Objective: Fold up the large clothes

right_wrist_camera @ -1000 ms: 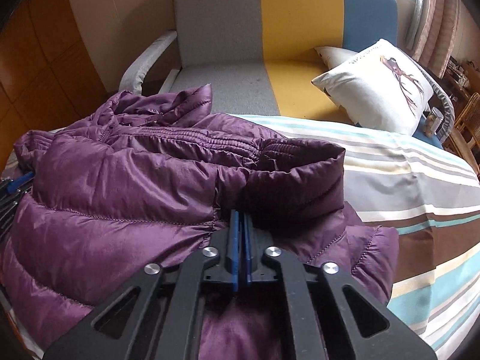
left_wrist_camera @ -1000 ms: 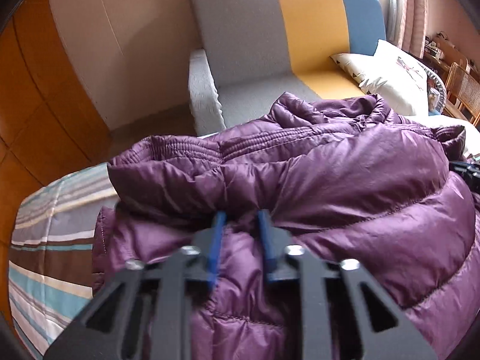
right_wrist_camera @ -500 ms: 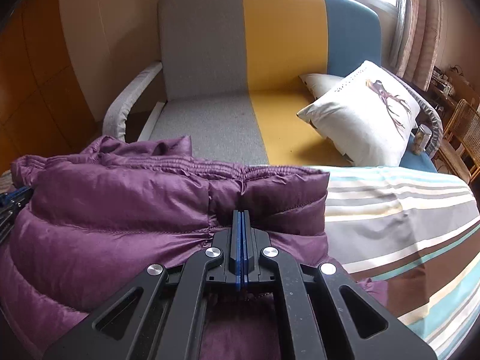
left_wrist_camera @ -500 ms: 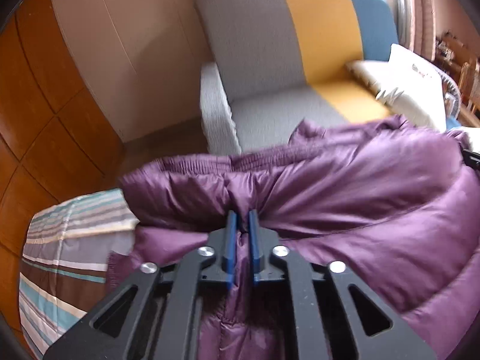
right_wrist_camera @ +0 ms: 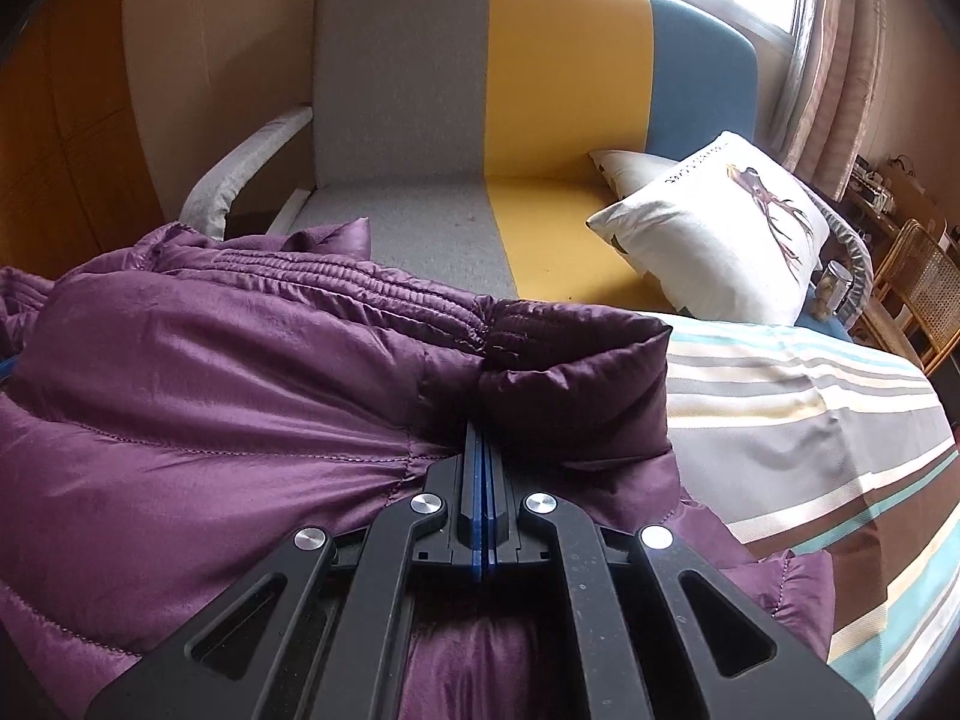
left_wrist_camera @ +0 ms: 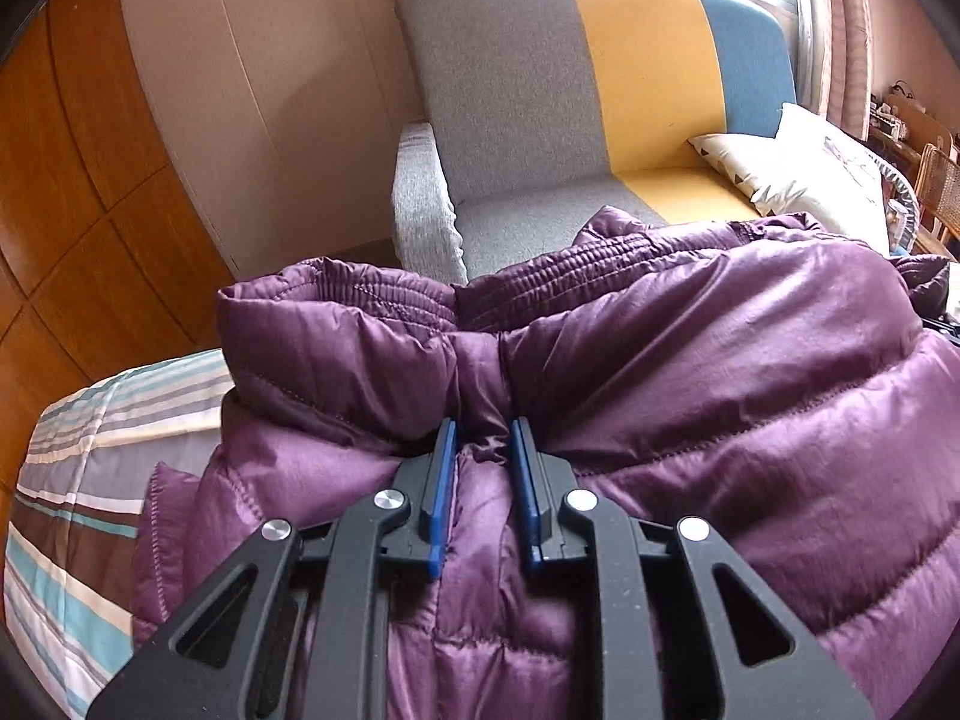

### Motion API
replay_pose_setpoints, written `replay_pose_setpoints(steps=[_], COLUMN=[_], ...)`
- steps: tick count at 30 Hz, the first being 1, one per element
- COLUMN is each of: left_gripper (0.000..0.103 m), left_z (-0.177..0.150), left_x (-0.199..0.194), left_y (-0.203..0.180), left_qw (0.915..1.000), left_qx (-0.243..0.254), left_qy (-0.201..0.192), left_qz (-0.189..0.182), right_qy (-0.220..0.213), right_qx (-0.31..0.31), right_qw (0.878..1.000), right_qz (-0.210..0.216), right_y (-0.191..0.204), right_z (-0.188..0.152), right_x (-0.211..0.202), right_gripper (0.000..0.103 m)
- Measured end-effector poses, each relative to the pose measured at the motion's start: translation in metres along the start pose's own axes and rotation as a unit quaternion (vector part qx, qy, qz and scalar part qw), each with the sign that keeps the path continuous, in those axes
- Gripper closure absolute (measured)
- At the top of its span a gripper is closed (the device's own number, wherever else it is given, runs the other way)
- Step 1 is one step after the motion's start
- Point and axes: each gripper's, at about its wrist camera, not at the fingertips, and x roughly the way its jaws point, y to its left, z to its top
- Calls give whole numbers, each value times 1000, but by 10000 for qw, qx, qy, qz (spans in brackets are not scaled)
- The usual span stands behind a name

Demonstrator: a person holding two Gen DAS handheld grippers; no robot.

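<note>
A purple quilted puffer jacket point(left_wrist_camera: 690, 372) lies bunched on a striped bedsheet point(left_wrist_camera: 78, 468); it also fills the left of the right wrist view point(right_wrist_camera: 210, 390). My left gripper point(left_wrist_camera: 483, 432) pinches a fold of the jacket near its left end, with fabric between the blue pads. My right gripper point(right_wrist_camera: 480, 438) is shut tight on the jacket's fold near its right end, beside the dark folded hem point(right_wrist_camera: 576, 384).
A grey, yellow and blue sofa point(right_wrist_camera: 492, 120) stands just beyond the bed. A white cushion with a deer print point(right_wrist_camera: 720, 222) rests on it at the right. Wooden wall panels point(left_wrist_camera: 72, 180) are at the left. A wicker chair point(right_wrist_camera: 924, 282) is at the far right.
Both grippers lifted the jacket's edge and carried it forward toward the sofa. The left jaws narrowed on the fold, then stand a little wider now. The right stayed shut.
</note>
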Motion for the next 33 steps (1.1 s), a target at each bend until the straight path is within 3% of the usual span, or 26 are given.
replay_pose_setpoints(steps=[2,3,4,5,6,8,9,10,14,18,20,23,25,26,28,30,31,33], left_gripper=[49,24,15,15,15,14,14,13,8,3,3,6,27,32,54,69,76,81], left_z=[-4,-6,-10,-15,-18,-27,-29,-34,-52,-65,-68,-72,-76,-78,-82,-84,-84,-87], left_x=[-12,-20,-30,-43,-47,-61,-65,-68,-70,-58,-53,-44,-42,-43,-48,-59,-65,-78], left_y=[4,8,13,21,23,35,39,46,79,95,100,102,101,102,100,94,91,88], left_qw=[9997,9994,9990,9986,9985,9978,9973,9967,9933,9934,9928,9905,9883,9871,9867,9892,9897,9899], left_qx=[-104,-185,-281,-375,-382,-367,-389,-443,-818,-1019,-1105,-1179,-1224,-1287,-1281,-1082,-1011,-925], left_qy=[-37,-104,-210,-332,-351,-409,-420,-407,-138,291,398,608,634,627,590,549,537,515], left_qz=[212,283,274,176,168,380,461,543,803,430,217,-365,-655,-720,-814,-824,-858,-939], right_qy=[-17,4,35,44,17,-83,-124,-200,-51,310,524,907,1077,1034,982,900,866,799], right_qx=[-56,-88,-106,-89,-32,160,240,283,230,783,1056,1509,1875,2003,1991,1833,1712,1526], right_qw=[10000,9999,9999,10000,10000,9997,9994,9993,9997,9964,9930,9804,9664,9632,9603,9635,9660,9707], right_qz=[-50,-47,-32,0,65,188,204,136,-69,-134,106,886,1389,1465,1689,1730,1735,1676], right_y=[4,4,2,1,-2,-12,-16,-20,-33,-64,-80,-96,-101,-103,-101,-98,-95,-93], right_z=[-1,-1,0,-1,-2,-7,-10,-14,-32,-54,-62,-71,-78,-80,-81,-81,-80,-82], right_x=[-3,-5,-9,-13,-21,-38,-46,-56,-76,-81,-76,-59,-48,-48,-50,-61,-67,-83], right_gripper=[102,102,101,100,91,60,34,29,29,12,12,13,30,34,62,76,82,84])
